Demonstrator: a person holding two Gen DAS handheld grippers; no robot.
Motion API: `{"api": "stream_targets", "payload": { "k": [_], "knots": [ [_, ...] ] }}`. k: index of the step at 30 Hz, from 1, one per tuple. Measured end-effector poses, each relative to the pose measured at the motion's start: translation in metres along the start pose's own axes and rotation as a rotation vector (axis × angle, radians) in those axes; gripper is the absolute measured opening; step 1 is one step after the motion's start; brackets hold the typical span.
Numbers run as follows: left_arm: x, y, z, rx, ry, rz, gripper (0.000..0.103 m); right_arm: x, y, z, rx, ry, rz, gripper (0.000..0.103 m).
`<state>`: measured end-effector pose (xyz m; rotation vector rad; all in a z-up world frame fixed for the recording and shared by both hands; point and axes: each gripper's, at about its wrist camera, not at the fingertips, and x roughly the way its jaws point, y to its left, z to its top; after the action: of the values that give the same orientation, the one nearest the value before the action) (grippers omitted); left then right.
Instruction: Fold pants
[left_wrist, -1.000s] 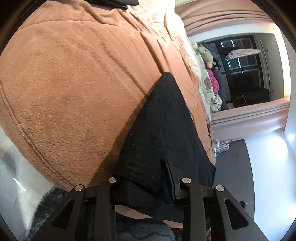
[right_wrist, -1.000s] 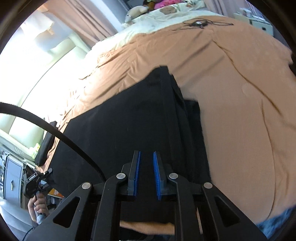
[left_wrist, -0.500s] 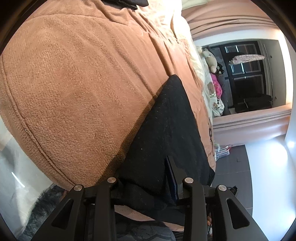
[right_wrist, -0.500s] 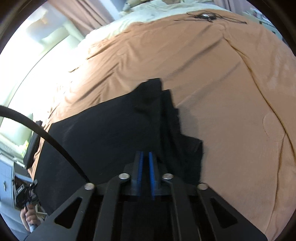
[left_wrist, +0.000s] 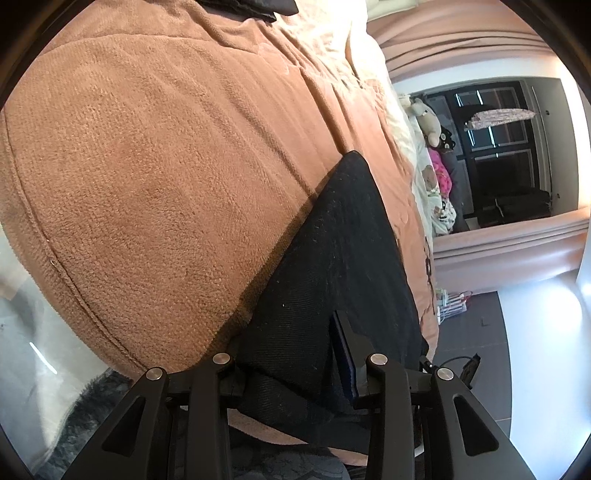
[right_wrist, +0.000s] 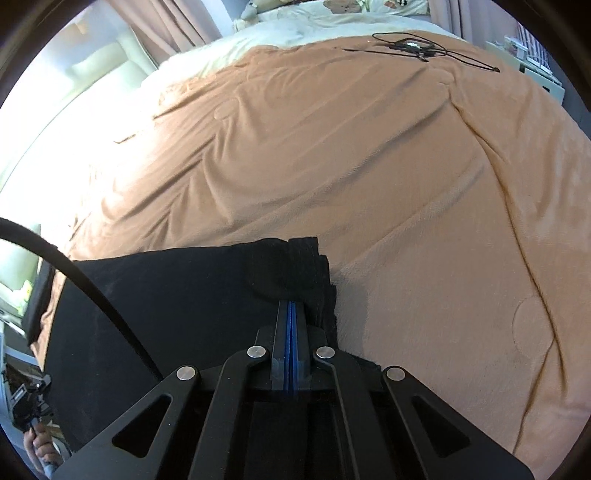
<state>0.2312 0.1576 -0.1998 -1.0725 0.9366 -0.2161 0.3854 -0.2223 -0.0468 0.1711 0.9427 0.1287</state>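
Note:
Black pants (right_wrist: 166, 295) lie on an orange-brown blanket (right_wrist: 351, 147) over a bed. My right gripper (right_wrist: 291, 306) is shut, its blue pads together, with the pants' bunched right-hand corner puckered at its tips. In the left wrist view the pants (left_wrist: 332, 258) run away from me as a long dark wedge near the blanket's (left_wrist: 147, 166) edge. My left gripper (left_wrist: 288, 343) holds a thick fold of them. The fabric covers its left finger, and only the right finger's blue pad (left_wrist: 347, 354) shows.
A thin black cable (right_wrist: 406, 46) lies on the far side of the bed beside cream bedding (right_wrist: 295, 33). Stuffed toys (left_wrist: 428, 118) sit by a dark window. A dark fluffy rug (left_wrist: 92, 398) lies below the bed's edge. A hand (right_wrist: 40, 446) shows at lower left.
My right gripper shut on the pants' edge and moved across the bed, dragging the fabric so that less of it lies ahead. The left gripper kept its place and its hold.

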Motion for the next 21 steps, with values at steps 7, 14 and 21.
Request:
{"api": "stream_targets", "payload": {
  "k": [7, 14, 21],
  "knots": [
    [0.004, -0.003, 0.002, -0.010, -0.007, -0.024, 0.049, -0.026, 0.041, -0.004, -0.069, -0.022, -0.034, 0.000],
    [0.006, 0.002, 0.005, -0.052, -0.027, -0.083, 0.051, -0.047, 0.087, -0.023, -0.115, -0.020, 0.109, 0.000],
    [0.002, 0.019, 0.003, -0.094, -0.029, -0.121, 0.027, -0.032, 0.130, -0.044, -0.161, 0.031, 0.138, 0.000]
  ]
}}
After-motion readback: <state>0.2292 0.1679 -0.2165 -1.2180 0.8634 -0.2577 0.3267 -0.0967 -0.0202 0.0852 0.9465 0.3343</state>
